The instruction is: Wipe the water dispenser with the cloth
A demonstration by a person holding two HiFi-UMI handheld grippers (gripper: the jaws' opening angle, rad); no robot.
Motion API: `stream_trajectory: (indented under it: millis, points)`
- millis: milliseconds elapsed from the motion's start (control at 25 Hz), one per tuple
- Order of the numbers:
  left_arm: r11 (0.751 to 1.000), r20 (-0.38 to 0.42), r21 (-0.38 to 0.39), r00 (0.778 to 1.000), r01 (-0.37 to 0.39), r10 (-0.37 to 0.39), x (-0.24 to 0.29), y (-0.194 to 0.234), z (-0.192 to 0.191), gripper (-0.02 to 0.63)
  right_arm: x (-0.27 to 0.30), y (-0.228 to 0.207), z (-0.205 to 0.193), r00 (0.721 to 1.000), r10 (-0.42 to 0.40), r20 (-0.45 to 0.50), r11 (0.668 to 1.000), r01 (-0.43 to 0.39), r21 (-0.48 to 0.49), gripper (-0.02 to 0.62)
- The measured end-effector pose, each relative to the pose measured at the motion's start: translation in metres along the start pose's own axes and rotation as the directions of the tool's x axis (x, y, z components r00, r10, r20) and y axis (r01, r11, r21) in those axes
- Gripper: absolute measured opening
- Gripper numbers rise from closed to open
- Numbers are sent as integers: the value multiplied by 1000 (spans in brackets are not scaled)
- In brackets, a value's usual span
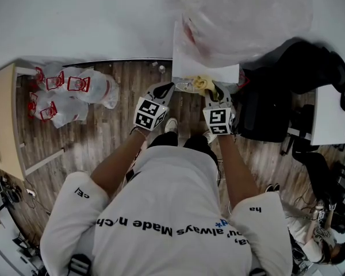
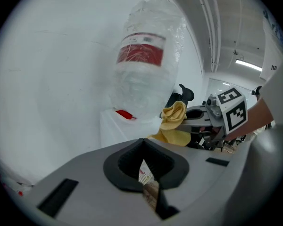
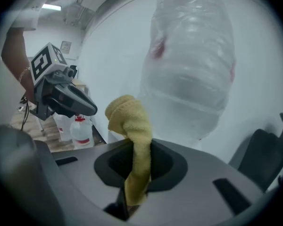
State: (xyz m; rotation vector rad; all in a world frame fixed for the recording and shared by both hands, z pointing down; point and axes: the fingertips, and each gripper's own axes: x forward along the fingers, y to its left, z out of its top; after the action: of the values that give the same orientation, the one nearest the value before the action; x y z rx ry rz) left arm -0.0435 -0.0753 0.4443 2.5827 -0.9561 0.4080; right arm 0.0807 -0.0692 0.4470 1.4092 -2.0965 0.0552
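Right gripper (image 3: 127,197) pinched the cloth (image 3: 132,126); left gripper (image 2: 151,189) closed, empty. A bagged bottle (image 1: 241,16) topped the dispenser (image 1: 187,62), hiding its top.

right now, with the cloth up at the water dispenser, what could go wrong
1. The right gripper pinches the yellow cloth by a narrow strip, with a loose bunch above the jaws; rubbing could pull it free.
2. Loose plastic film wraps the bottle on the dispenser; the cloth or a jaw might snag it.
3. The left gripper, shut and empty, sits close beside the right; they could knock together.
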Motion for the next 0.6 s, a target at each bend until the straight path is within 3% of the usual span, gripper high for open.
stream_trajectory:
  millis: [320, 600]
  points:
    - [1000, -12, -10, 1000, -10, 10, -2, 7, -8, 17, 33, 73, -12, 990, 137, -16, 989, -136, 66, 57]
    - [1000, -21, -12, 1000, -12, 11, -3, 11, -13, 17, 62, 111, -29, 979, 188, -79, 979, -181, 95, 57]
